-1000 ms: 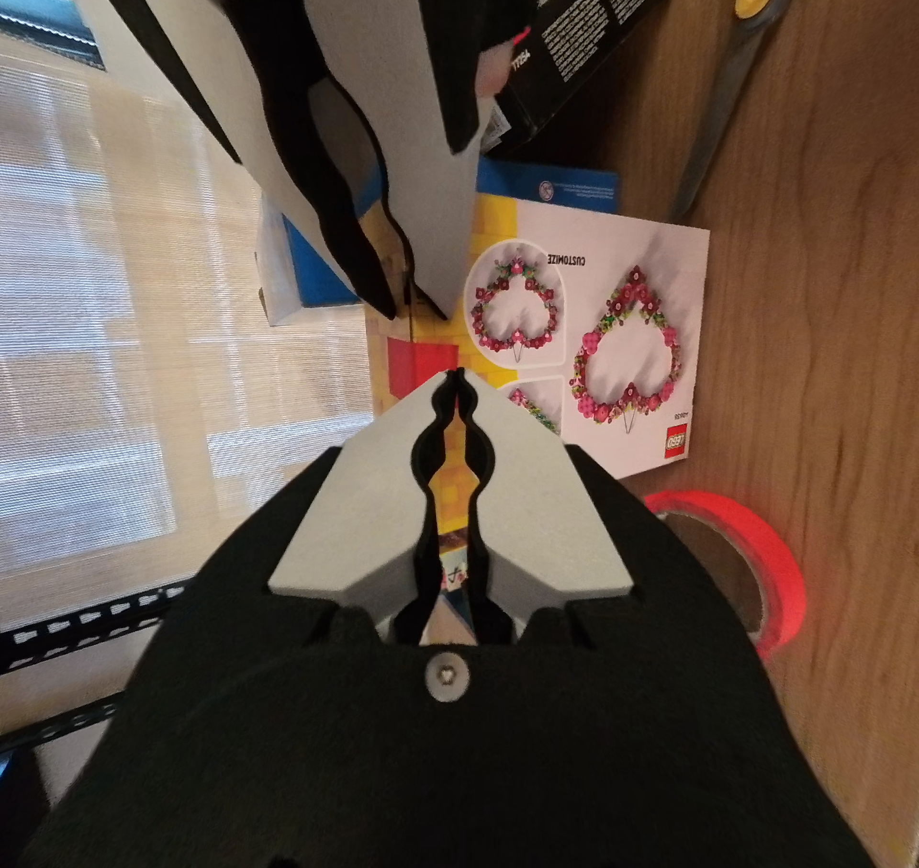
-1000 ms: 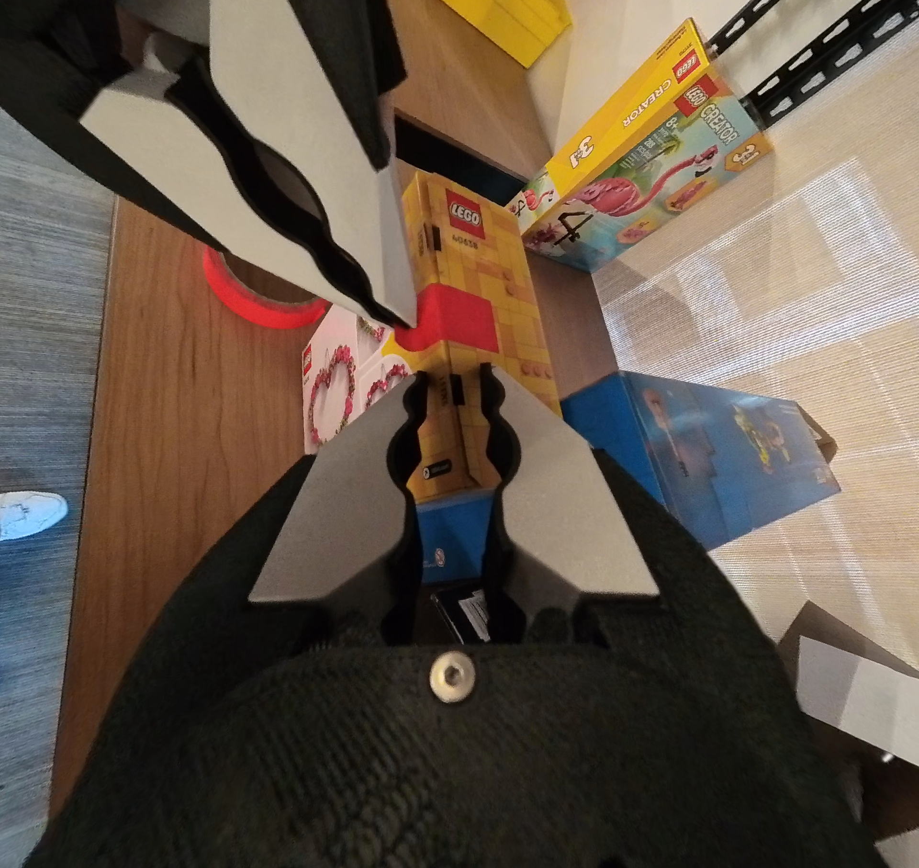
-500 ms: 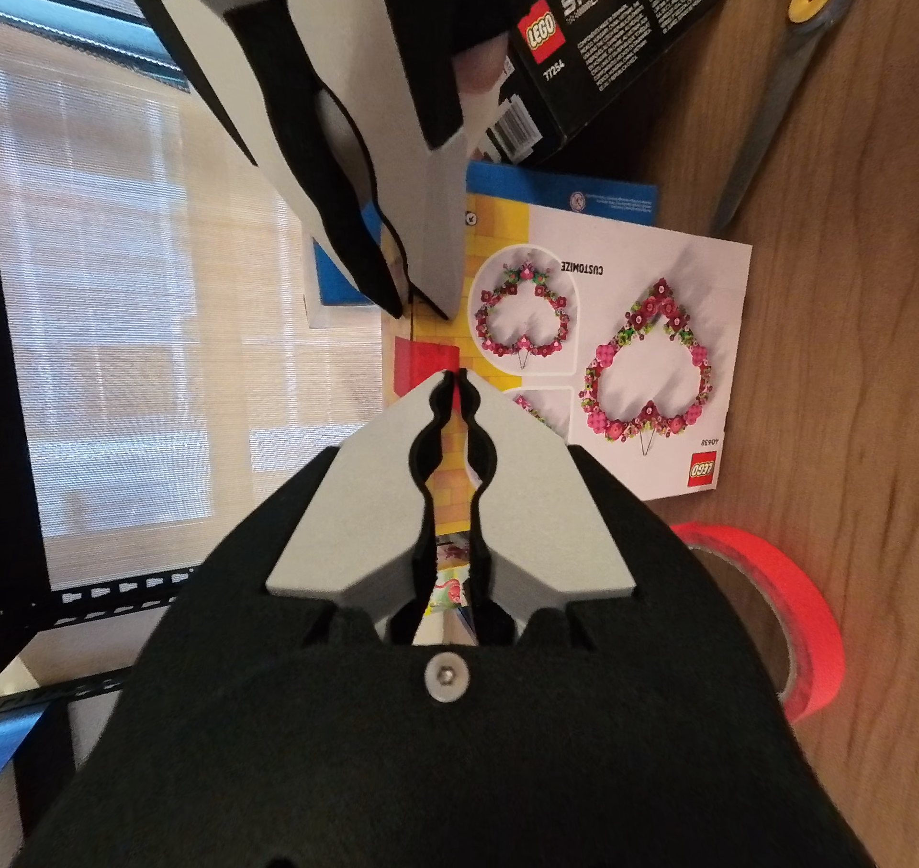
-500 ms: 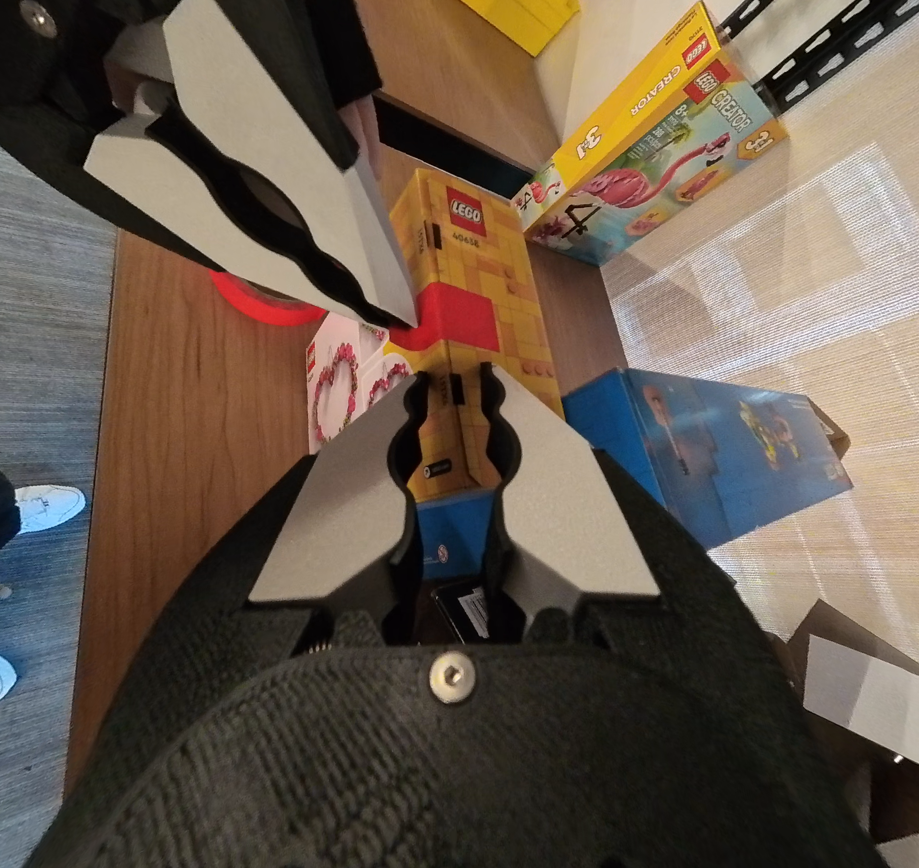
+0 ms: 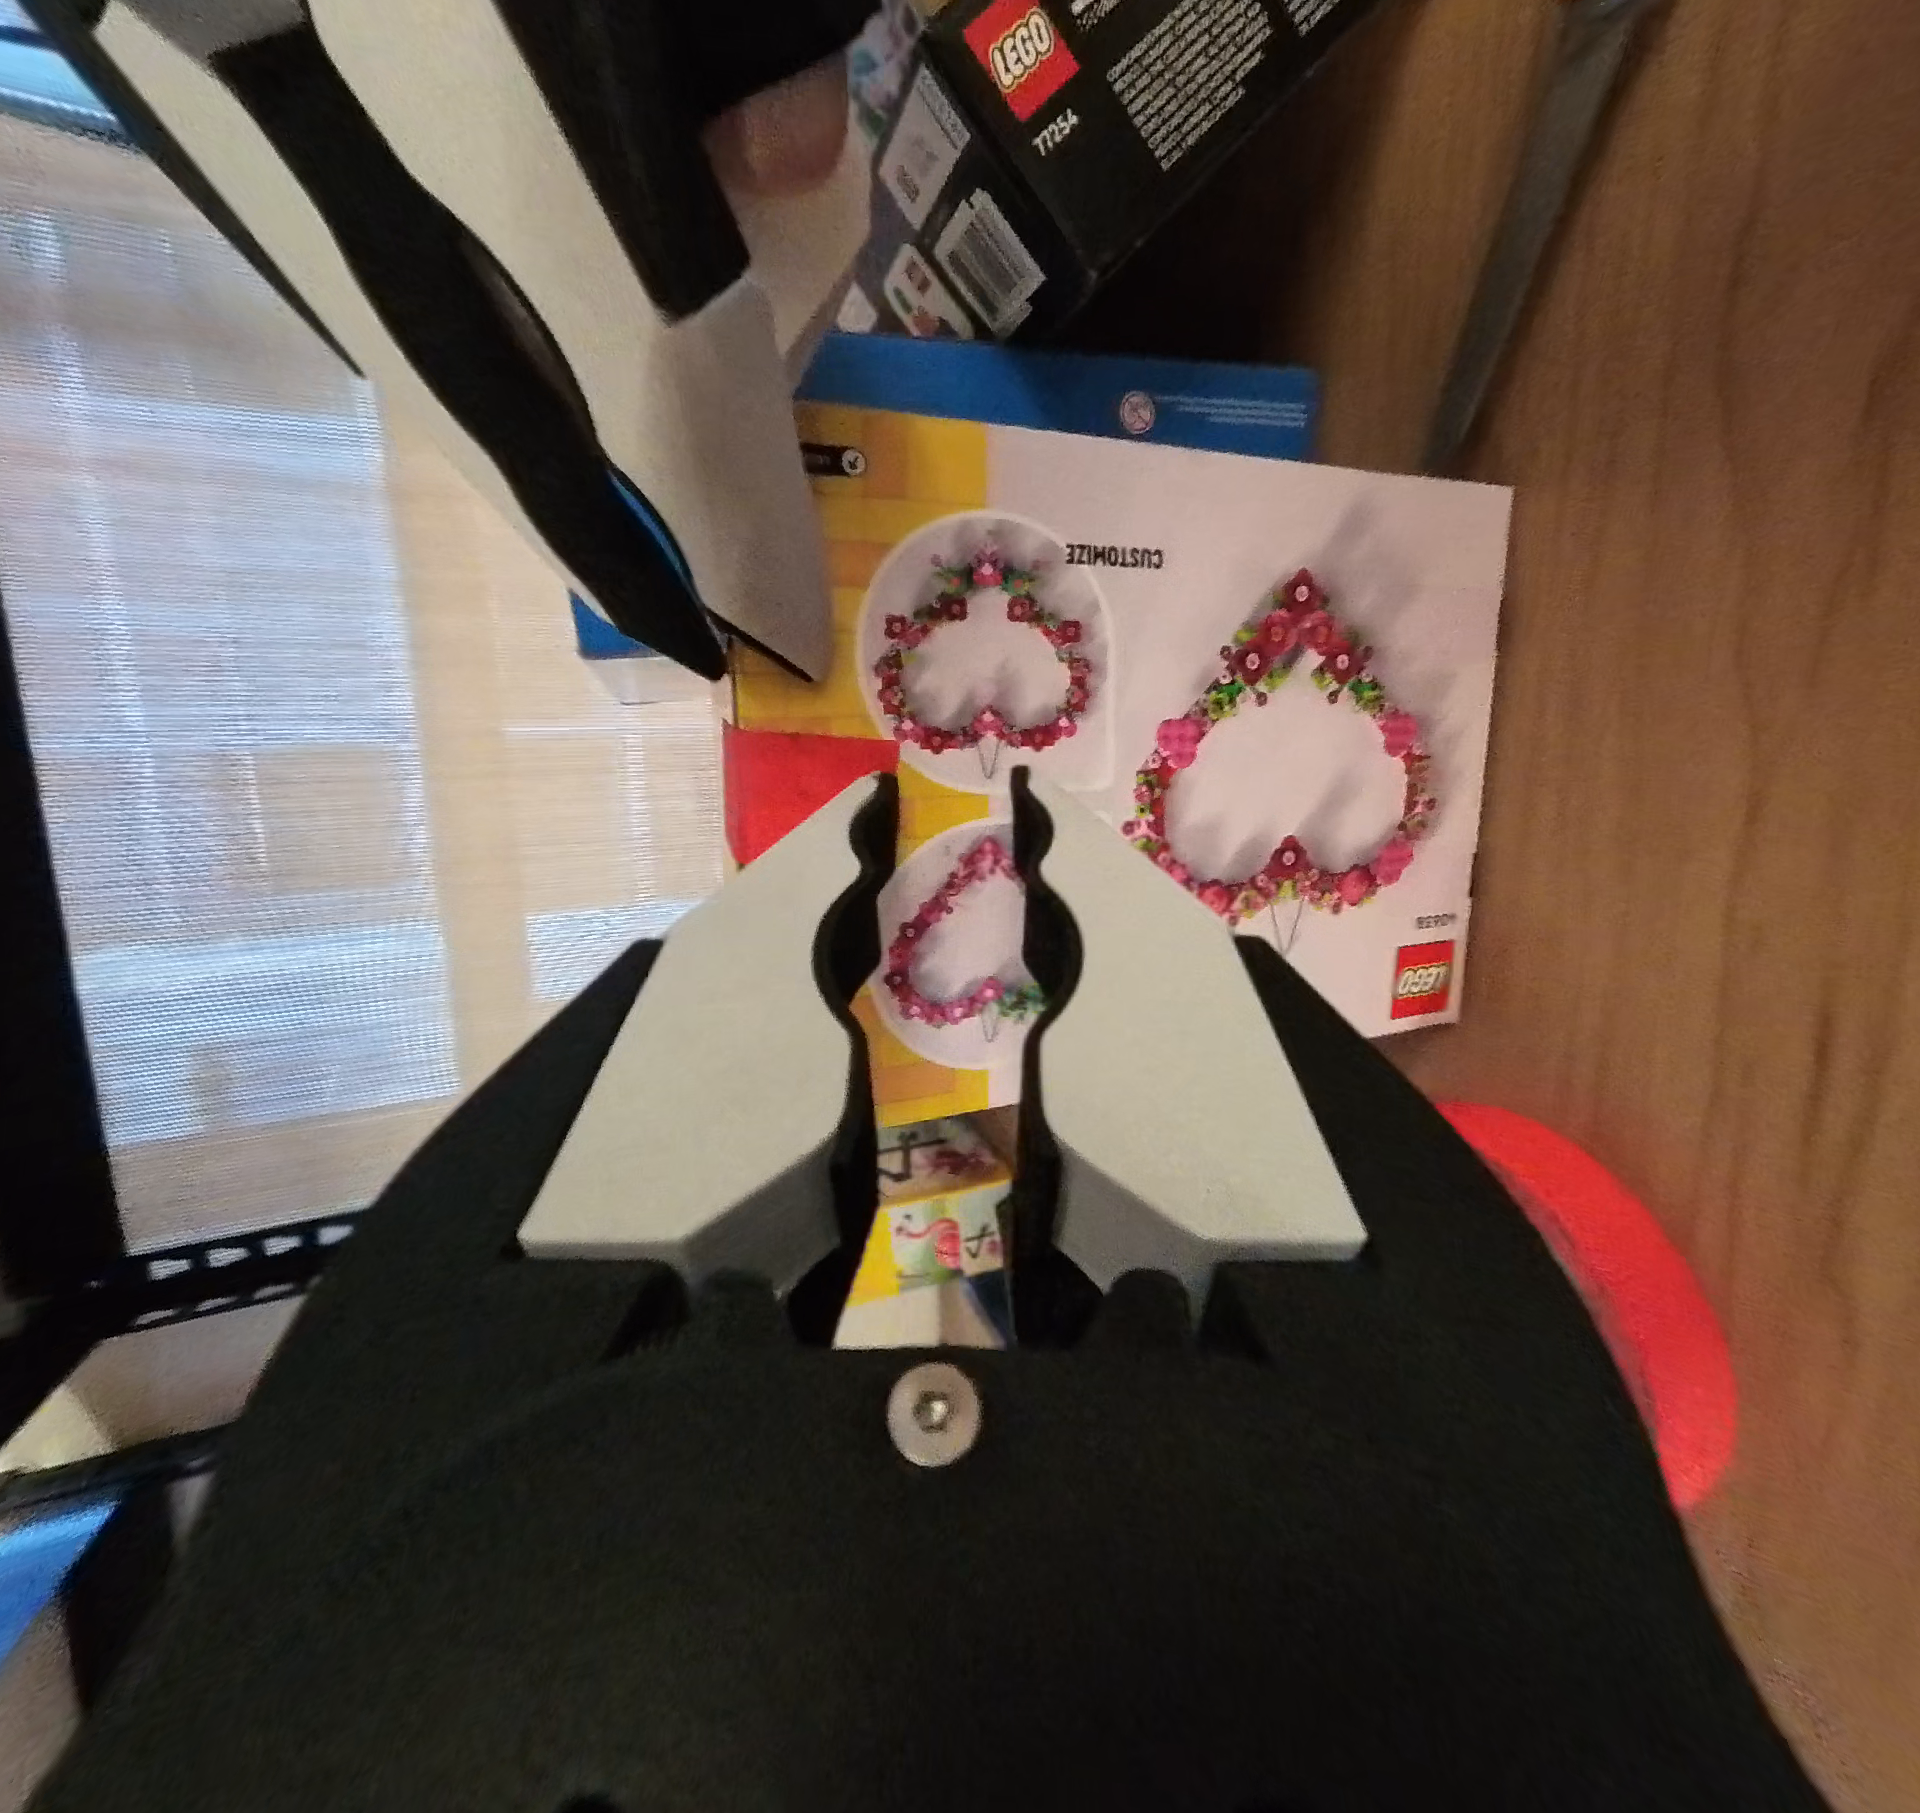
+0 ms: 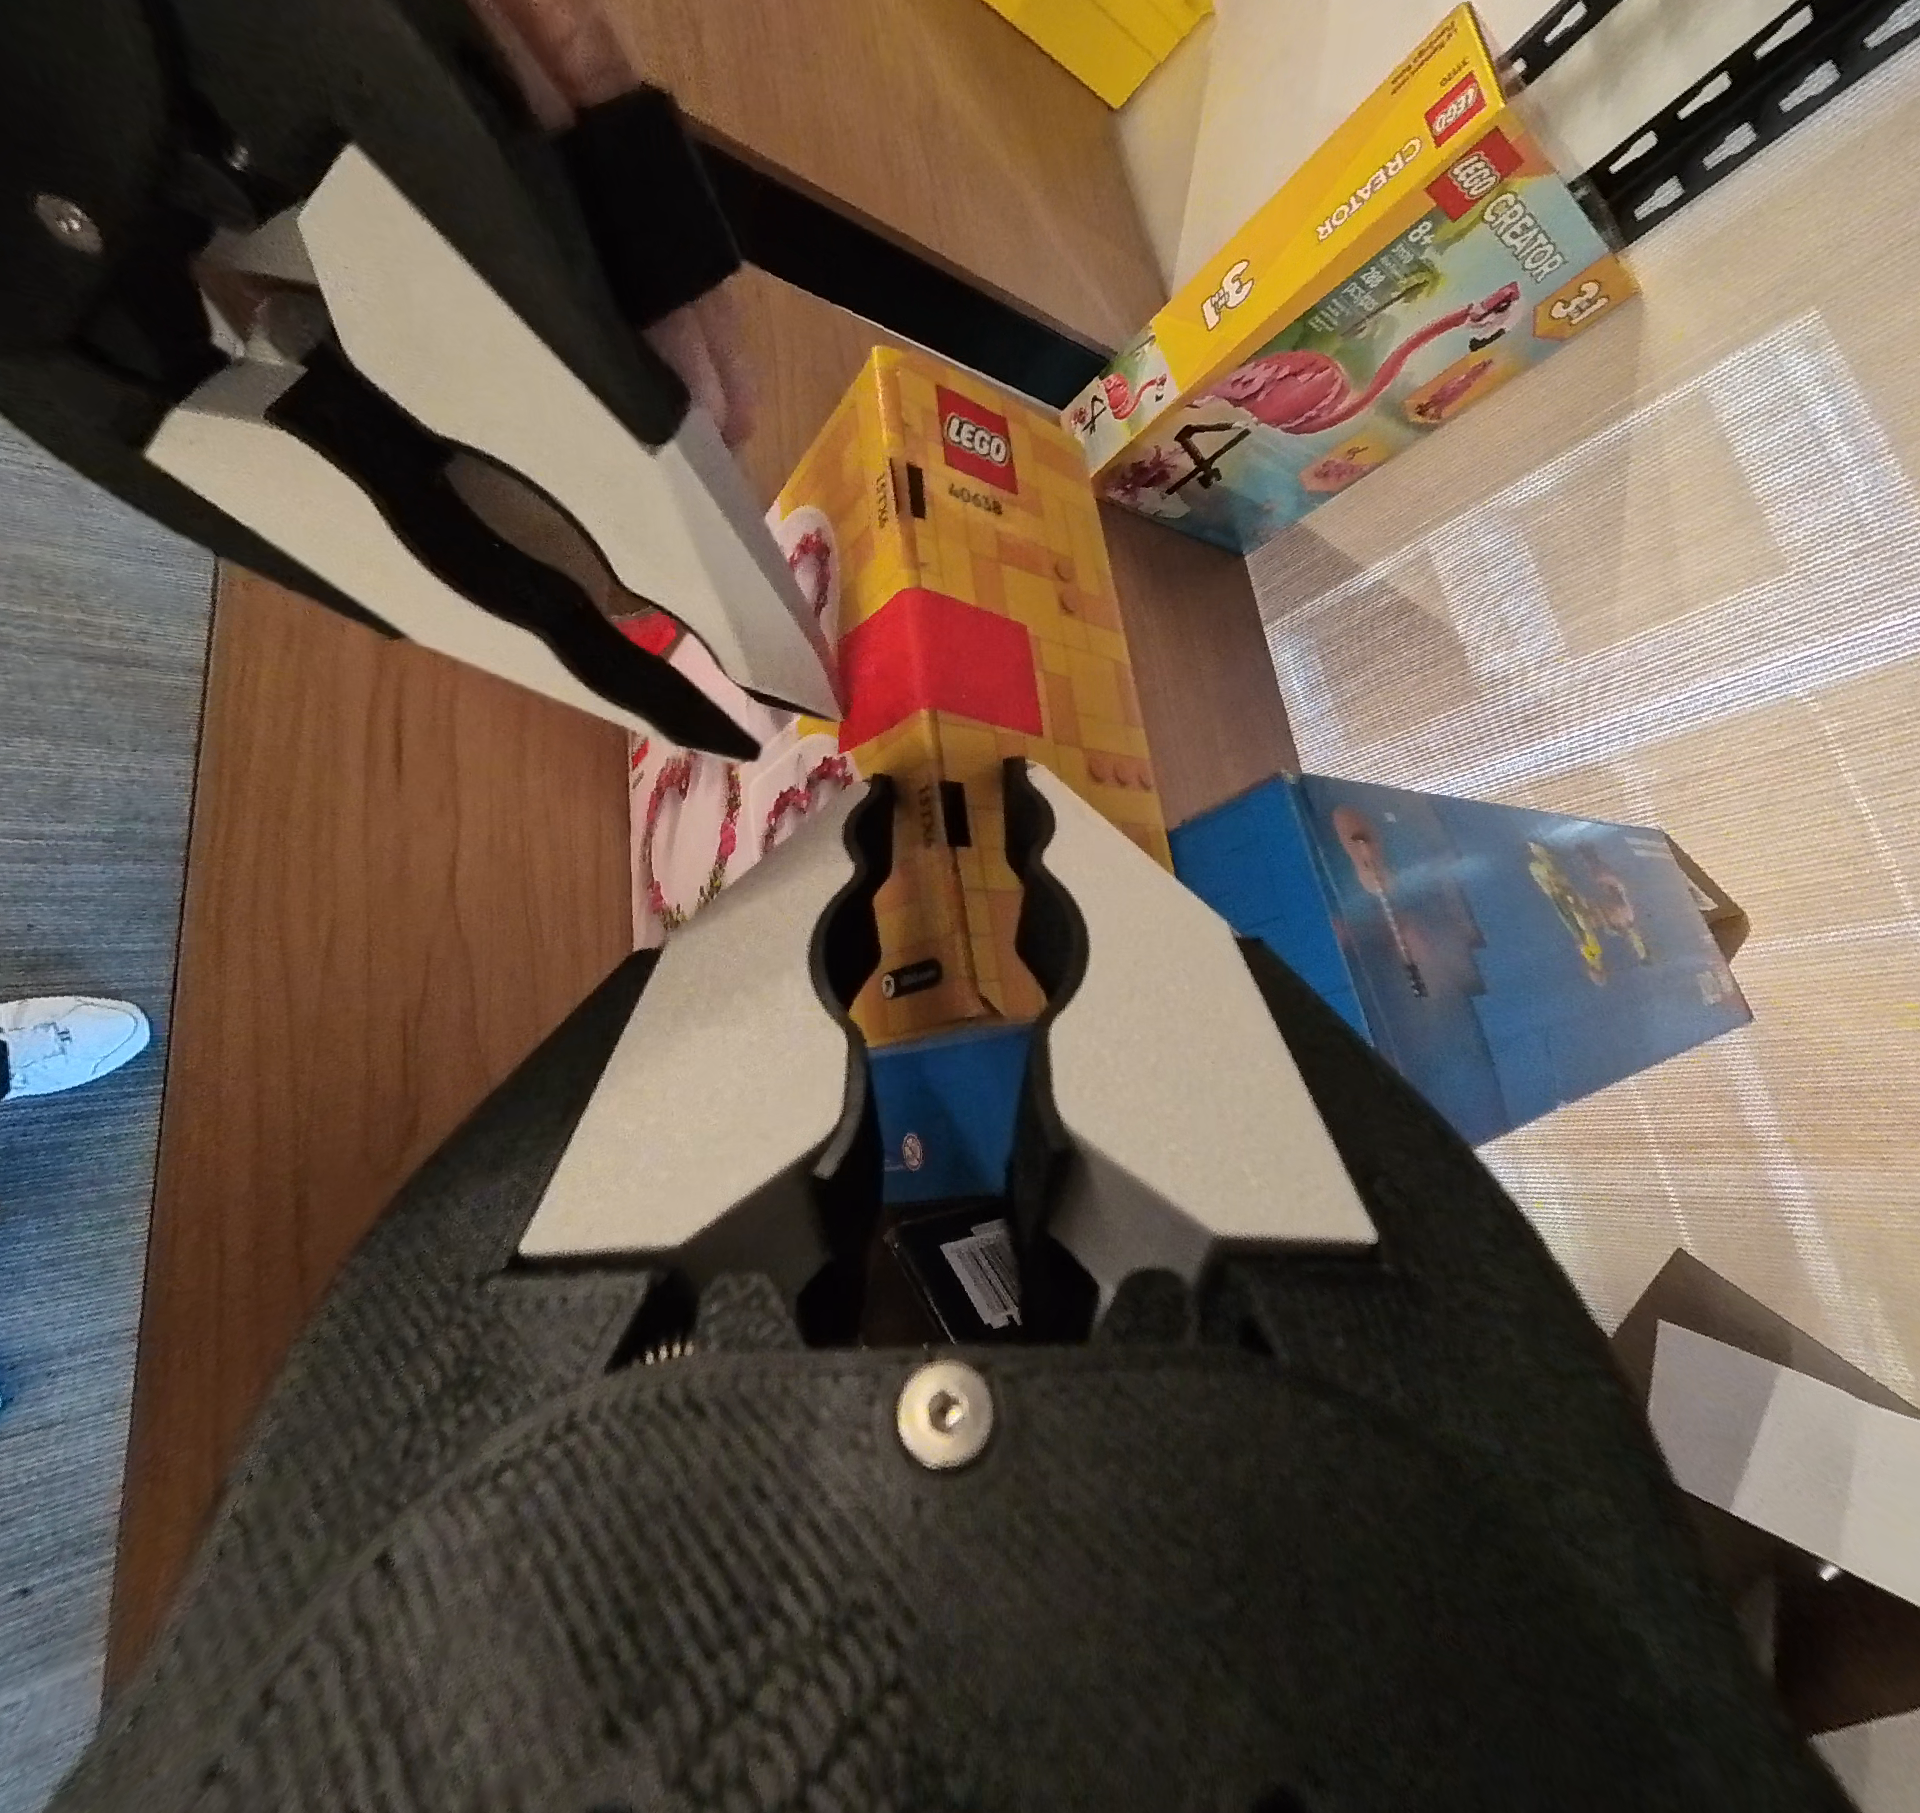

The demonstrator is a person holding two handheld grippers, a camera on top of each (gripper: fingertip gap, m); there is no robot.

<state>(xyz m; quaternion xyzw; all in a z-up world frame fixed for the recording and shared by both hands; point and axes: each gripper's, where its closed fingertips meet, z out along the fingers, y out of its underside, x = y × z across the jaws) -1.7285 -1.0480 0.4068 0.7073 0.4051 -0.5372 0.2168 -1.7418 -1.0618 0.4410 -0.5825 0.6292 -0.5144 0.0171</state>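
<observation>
The yellow box point(image 6: 987, 620) stands on edge on the table point(image 5: 1662, 828), between a blue box point(image 6: 1507, 953) and a tape roll point(image 5: 1621, 1296). My right tongs point(image 6: 951, 781) hang slightly spread over its top edge, perhaps touching. My left tongs point(image 5: 951, 787) are parted too, empty, facing its heart-printed side.

The yellow box point(image 6: 966, 620), banded red, with heart wreaths pictured on one white face, is seen on the wooden counter point(image 6: 395, 911), at twelve o'clock from both parted claws.
</observation>
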